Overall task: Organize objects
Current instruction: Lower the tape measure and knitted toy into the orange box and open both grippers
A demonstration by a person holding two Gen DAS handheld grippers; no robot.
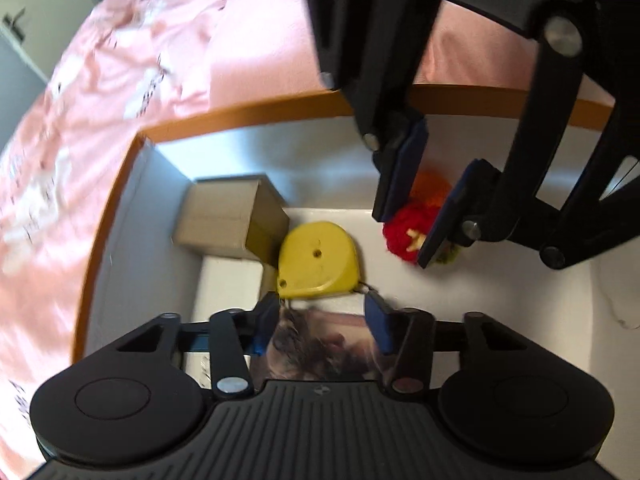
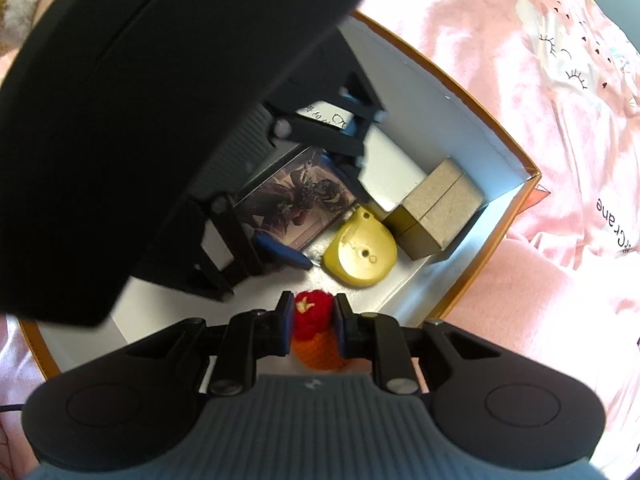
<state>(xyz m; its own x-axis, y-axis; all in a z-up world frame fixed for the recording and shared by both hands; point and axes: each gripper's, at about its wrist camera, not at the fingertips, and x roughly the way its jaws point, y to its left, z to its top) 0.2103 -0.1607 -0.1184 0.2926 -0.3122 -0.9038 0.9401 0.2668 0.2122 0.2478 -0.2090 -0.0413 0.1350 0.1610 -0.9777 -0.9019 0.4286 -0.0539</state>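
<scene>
Right gripper (image 2: 310, 322): the two blue-padded fingers (image 2: 285, 320) are drawn in close on a crocheted toy (image 2: 314, 330), red on top with an orange base, which fills the gap between them; the pads touch its sides. Seen from the left wrist camera, the same toy (image 1: 404, 228) sits between the right gripper (image 1: 416, 208) pads just above the floor of the orange-rimmed white box (image 1: 248, 110); whether it rests on the floor is unclear because the fingers cover its underside.

Left gripper (image 1: 322, 320): the fingers stand fairly wide apart, one pad at each side edge of a flat picture card case (image 1: 320, 348). The pads appear to touch the case edges, but blur makes firm contact uncertain.

Positions relative to the yellow tape measure (image 1: 318, 260), which lies flat on the box floor:
- The picture card case lies directly on the near side, just beside it.
- The brown cardboard cube (image 1: 230, 216) stands to the left, touching or nearly touching it.
- The crocheted toy is to the right, near but apart.

The box rests on pink printed bedding (image 1: 100, 120).
</scene>
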